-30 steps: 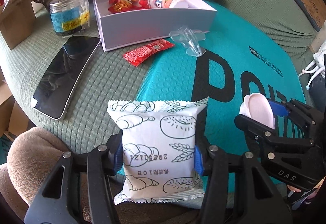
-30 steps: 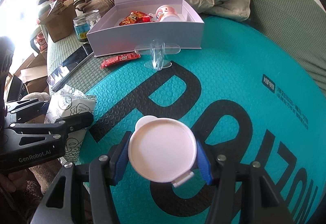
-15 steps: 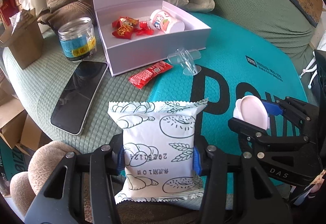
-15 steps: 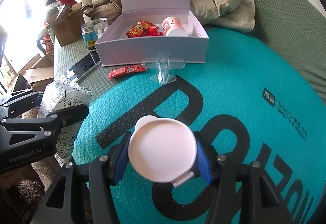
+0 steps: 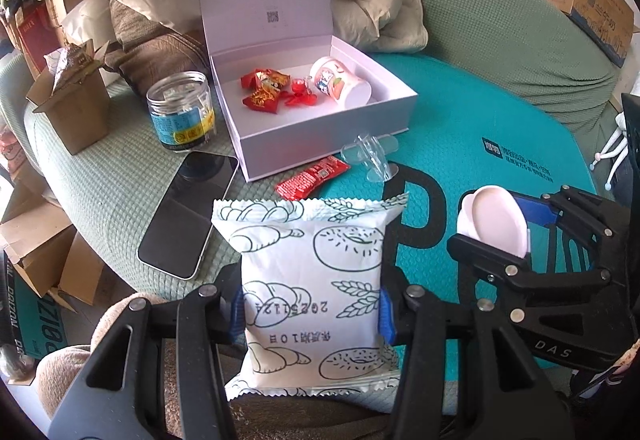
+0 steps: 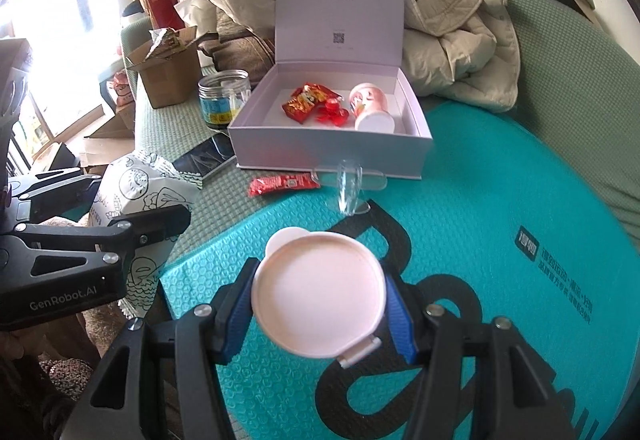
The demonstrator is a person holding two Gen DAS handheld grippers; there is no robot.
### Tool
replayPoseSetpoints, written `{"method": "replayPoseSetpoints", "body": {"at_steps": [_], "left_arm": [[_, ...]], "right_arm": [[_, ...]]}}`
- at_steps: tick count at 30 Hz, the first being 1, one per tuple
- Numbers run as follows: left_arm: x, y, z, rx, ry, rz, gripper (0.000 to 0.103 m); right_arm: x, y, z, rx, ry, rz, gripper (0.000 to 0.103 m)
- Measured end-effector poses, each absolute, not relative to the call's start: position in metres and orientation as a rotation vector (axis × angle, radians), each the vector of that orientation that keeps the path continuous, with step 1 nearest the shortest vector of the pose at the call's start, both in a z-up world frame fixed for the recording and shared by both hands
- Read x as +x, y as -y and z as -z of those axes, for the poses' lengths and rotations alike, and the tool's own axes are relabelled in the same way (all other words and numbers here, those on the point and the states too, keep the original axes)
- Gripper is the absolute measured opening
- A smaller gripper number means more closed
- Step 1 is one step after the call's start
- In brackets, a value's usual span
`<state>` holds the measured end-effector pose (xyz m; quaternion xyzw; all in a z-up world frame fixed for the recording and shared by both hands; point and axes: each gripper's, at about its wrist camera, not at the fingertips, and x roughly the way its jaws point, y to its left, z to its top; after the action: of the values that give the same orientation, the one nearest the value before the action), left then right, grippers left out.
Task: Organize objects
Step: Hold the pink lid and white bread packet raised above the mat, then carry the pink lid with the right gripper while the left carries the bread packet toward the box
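White snack packet point(image 5: 312, 280) in left gripper point(image 5: 310, 314)

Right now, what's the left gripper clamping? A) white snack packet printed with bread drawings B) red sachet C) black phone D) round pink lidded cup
A: the left gripper is shut on the white snack packet printed with bread drawings, its blue pads pressing both side edges.

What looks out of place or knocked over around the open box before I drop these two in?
Two things stand out. The peach-printed cup lies on its side inside the white box, not upright. The red sachet sits loose in front of the box beside the clear plastic piece. No spills or damage are visible.
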<state>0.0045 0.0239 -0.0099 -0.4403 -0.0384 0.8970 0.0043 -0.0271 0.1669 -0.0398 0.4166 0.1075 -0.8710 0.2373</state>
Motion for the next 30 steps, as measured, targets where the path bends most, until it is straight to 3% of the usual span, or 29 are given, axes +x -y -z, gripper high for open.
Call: {"method": "replayPoseSetpoints", "body": {"at_steps": [30], "left_arm": [[-0.079,0.010,0.005,-1.435,0.161,-2.794,0.047]], "right_arm": [[-0.115,-0.140,0.031,1.108,-0.303,2.299,0.059]]}}
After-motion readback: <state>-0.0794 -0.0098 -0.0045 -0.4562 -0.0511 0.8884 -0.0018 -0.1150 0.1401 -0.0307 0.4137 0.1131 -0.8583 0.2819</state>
